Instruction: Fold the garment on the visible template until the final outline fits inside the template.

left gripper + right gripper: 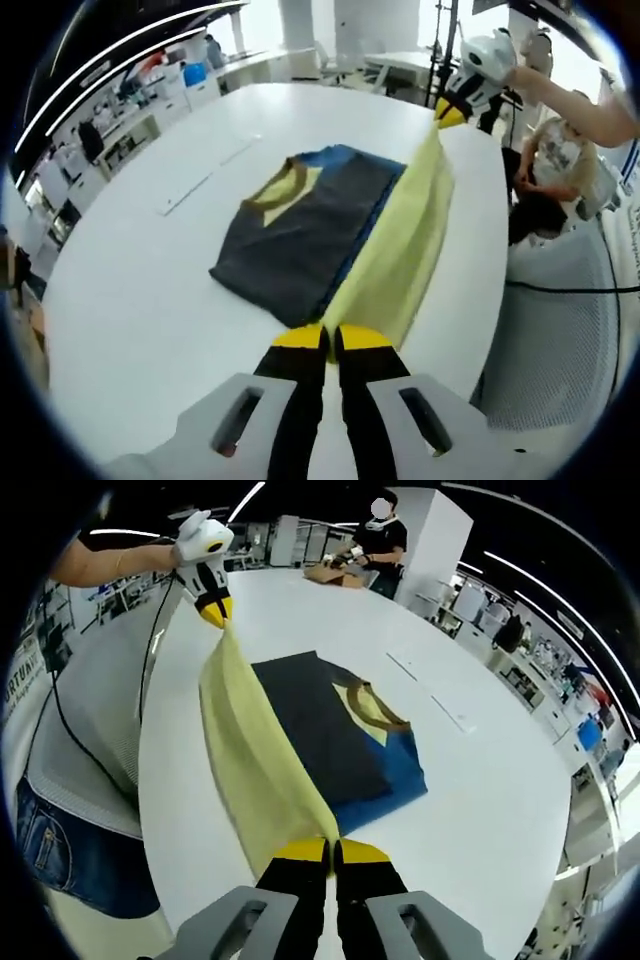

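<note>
The garment lies on the white table [130, 300]: a dark grey body [300, 240], a blue part [345, 160] and a brown collar [275, 190]. Its pale yellow side [410, 240] is lifted off the table and stretched between both grippers. My left gripper [330, 338] is shut on one end of that yellow edge, and it appears again at the top left of the right gripper view [214, 610]. My right gripper [332, 852] is shut on the other end, seen far off as the right gripper [452, 112]. In the right gripper view the yellow side [250, 740] hangs beside the grey body [320, 730].
Thin pale line marks [205, 182] run on the table left of the garment, seen also as line marks [430, 695]. The table edge [490, 300] curves close by, with a black cable [570, 288] beyond. A person [382, 535] stands at a cardboard box [330, 572].
</note>
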### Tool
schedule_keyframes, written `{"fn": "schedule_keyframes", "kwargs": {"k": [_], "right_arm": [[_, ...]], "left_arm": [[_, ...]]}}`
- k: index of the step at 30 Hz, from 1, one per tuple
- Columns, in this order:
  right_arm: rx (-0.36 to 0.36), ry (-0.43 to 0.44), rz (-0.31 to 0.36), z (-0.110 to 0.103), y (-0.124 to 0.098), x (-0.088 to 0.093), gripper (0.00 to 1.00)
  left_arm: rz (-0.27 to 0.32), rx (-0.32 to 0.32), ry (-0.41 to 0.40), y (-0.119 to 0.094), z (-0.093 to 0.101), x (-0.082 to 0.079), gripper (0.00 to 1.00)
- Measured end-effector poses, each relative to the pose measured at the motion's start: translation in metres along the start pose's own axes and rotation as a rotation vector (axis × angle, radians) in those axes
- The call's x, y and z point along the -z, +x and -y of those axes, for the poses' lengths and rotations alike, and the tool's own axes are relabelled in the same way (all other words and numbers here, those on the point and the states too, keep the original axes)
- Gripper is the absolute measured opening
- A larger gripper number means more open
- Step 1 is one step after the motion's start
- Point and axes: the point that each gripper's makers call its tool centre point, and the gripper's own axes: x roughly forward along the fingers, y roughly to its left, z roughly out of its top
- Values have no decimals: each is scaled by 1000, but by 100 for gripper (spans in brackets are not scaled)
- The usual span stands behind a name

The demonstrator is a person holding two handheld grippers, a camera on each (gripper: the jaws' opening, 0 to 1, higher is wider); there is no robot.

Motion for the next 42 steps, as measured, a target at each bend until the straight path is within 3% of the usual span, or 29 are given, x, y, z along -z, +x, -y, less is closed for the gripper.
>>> {"fn": "schedule_keyframes", "kwargs": {"k": [2,6,30,42], "right_arm": [[11,0,10,6,0,-4,0],[31,-7,13,16,2,-9,0],[99,-29,50,66,15,-39,0],[160,-27,70,92,21,-57,0]], "left_arm": [[-19,-32,60,-1,-10,-2,1],[23,-13,9,-1,-15,-14,1],[36,-83,24,2,-59,-37,1],[73,-123,38,3,-88,-54,1]]}}
